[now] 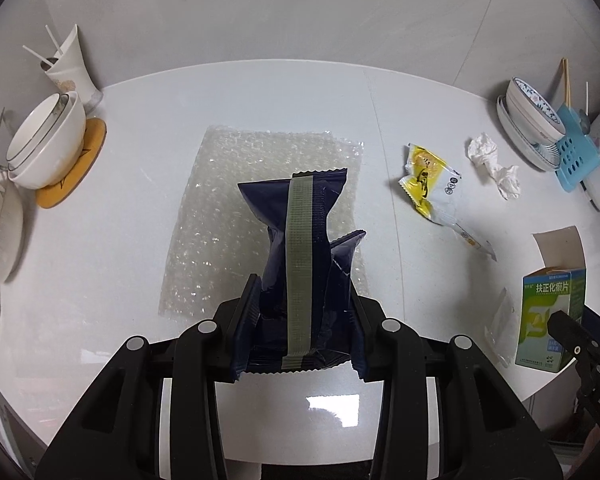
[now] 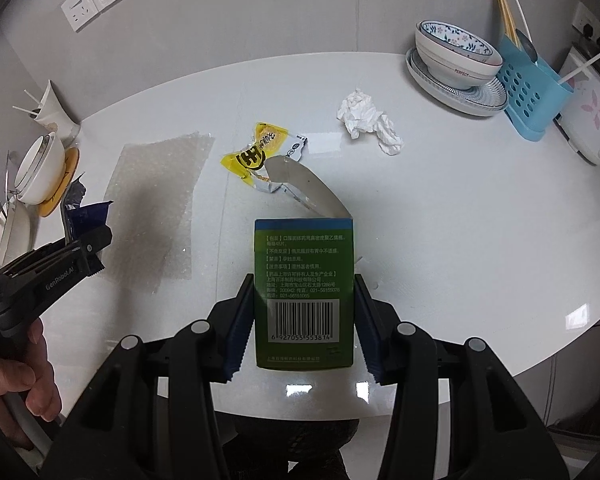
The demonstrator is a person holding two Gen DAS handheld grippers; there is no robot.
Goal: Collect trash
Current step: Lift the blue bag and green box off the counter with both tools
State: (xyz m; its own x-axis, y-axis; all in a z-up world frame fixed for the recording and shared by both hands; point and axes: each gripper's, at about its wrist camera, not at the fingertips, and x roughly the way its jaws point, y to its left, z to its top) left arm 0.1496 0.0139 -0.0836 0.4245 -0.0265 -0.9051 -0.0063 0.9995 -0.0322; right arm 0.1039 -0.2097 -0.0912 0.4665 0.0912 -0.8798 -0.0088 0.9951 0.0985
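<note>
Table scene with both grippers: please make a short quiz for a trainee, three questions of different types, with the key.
1. True or false: the left gripper is closed on a dark blue wrapper.
2. What does the right gripper hold? A) crumpled tissue B) green and blue medicine box C) bowl
3. Fill in: the yellow snack wrapper lies between the bubble wrap and the crumpled ____.

Key
1. True
2. B: the medicine box, top flap open
3. tissue, still on the table
</note>
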